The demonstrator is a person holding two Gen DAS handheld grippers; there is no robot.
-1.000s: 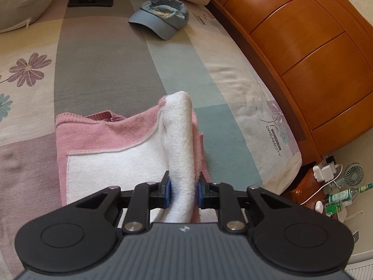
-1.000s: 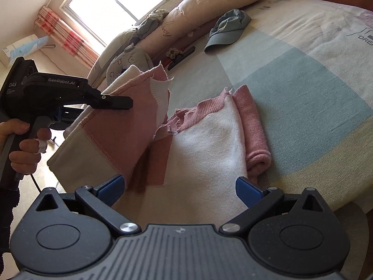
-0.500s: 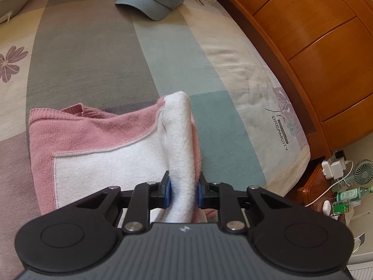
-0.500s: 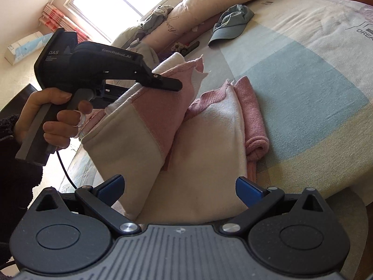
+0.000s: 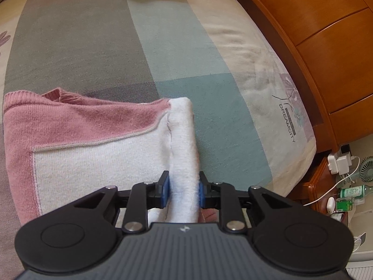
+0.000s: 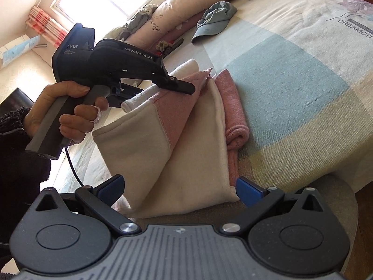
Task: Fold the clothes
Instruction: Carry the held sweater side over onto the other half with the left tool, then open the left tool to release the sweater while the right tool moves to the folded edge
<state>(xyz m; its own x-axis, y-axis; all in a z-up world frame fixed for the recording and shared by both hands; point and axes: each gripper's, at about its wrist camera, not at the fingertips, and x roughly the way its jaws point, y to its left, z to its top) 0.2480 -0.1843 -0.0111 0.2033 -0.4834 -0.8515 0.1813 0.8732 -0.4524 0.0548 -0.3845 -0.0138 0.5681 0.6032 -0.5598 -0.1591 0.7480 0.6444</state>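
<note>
The sweater is pink and white. It lies near the front edge of the bed, close to the front right corner. One side of it is lifted up and partly turned over the rest.

I think the lifted side could slip out and flop down crooked. That would happen if I let go too soon, or pull too far and drag the whole sweater off the edge. The rolled pink part on the right could come undone too.

My left gripper is nearly closed. Its blue pads pinch a thick white fold. My right gripper is wide open. It holds nothing and sits just at the sweater's near edge. A blue cap lies far up the bed.
</note>
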